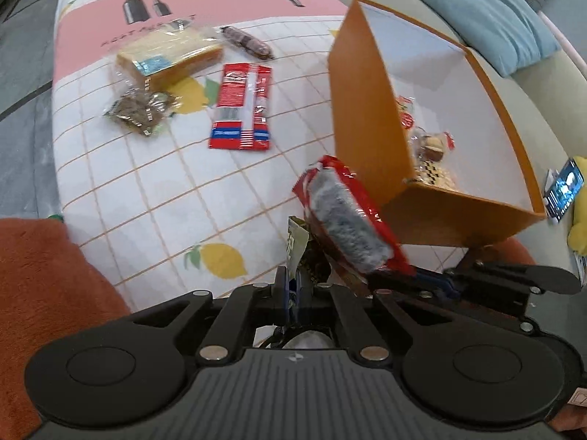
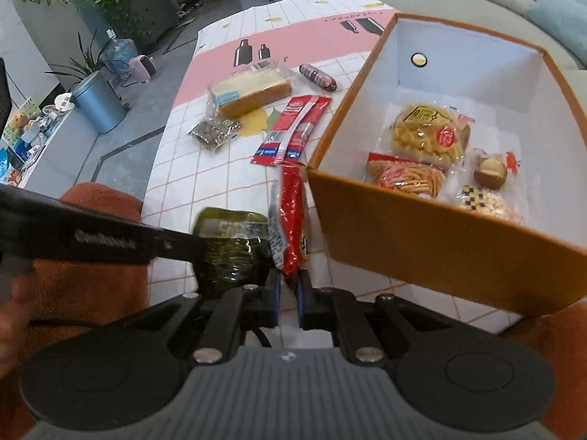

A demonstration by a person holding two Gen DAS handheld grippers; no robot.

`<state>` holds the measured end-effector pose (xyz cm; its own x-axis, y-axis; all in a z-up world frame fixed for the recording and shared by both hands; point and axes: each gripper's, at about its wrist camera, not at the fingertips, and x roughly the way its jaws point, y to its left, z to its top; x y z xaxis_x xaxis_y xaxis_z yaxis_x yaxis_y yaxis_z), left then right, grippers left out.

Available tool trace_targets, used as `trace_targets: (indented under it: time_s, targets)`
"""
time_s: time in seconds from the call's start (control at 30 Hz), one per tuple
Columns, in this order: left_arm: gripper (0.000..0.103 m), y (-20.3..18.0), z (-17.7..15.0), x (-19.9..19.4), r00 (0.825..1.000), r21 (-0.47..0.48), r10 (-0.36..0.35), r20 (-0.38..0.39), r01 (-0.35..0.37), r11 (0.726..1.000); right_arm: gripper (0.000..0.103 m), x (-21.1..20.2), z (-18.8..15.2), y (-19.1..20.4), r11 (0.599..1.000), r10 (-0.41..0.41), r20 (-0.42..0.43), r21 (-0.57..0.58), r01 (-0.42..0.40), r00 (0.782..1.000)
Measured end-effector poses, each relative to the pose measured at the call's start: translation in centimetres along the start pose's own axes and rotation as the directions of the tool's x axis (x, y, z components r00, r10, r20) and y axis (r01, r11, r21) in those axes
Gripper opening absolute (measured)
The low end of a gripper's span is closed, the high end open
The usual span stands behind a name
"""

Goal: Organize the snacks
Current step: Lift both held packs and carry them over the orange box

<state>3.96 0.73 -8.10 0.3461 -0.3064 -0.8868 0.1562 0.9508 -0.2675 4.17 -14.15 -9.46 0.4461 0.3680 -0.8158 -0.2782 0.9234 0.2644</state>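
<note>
Left gripper (image 1: 291, 286): clenched on the edge of a dark green snack pack (image 2: 231, 245), held off the table just beside the orange box's (image 2: 433, 242) near left corner.
Right gripper (image 2: 290, 289): pinching the lower end of a red snack packet (image 2: 291, 216) — the packet stands up between the jaws, right against the orange box's left wall and not yet over its rim.
How the red packet will handle: light, crinkly film with a soft filling; it flops above the pinch, and I judge the glossy wrap could slide out of a loose hold. The sealed end seam is the safest place to grip.
How the green pack will handle: also light and slippery-looking; held by one edge, it likely swings.
Inside the box: a noodle snack bag (image 2: 427, 135), a red-and-yellow stick snack bag (image 2: 407, 178), a small round cake (image 2: 489, 172) and a blue-checked pack (image 2: 484, 201) — all toward the near right end, with the far end bare.
Left of the box, on the tablecloth (image 1: 146, 190): a flat red wrapper (image 1: 242, 108), wrapped bread (image 1: 172, 58), a brown crumbly pack (image 1: 141, 110) and a sausage (image 1: 247, 42).
In the way: the box's tall left wall; both packets must clear it, and the two grippers sit close together.
</note>
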Motion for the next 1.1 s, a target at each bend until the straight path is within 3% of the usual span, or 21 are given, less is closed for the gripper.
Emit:
trace_targets:
  time_s: [0.1,0.2,0.33,0.57,0.97,1.1]
  targets:
    - [0.003,0.0,0.0,0.4,1.000,0.000,-0.006,0.002,0.006,1.000,0.015,-0.1,0.1,0.0,1.000,0.013,0.022,-0.013,-0.012,1.000]
    - [0.003,0.0,-0.1,0.6,1.000,-0.002,-0.003,0.003,0.003,1.000,0.027,0.1,0.4,0.2,0.999,-0.006,0.048,-0.047,0.008,0.999]
    - [0.003,0.1,0.0,0.6,1.000,-0.015,0.001,0.000,-0.001,1.000,0.027,1.2,0.7,0.6,0.994,-0.041,0.051,-0.097,0.046,0.998]
    - [0.003,-0.1,0.3,1.1,1.000,-0.018,0.006,-0.011,-0.006,1.000,0.021,1.8,0.8,-0.5,0.999,0.000,0.031,-0.042,0.001,1.000]
    - [0.009,-0.1,0.6,4.7,0.994,0.014,0.079,-0.071,-0.078,0.997,0.021,1.3,0.6,-2.3,0.997,0.056,0.026,0.060,-0.057,0.998]
    - [0.005,0.2,0.9,5.2,0.994,-0.003,0.075,-0.074,-0.075,0.997,0.021,1.3,0.5,-2.1,0.997,0.059,0.027,0.052,-0.060,0.998]
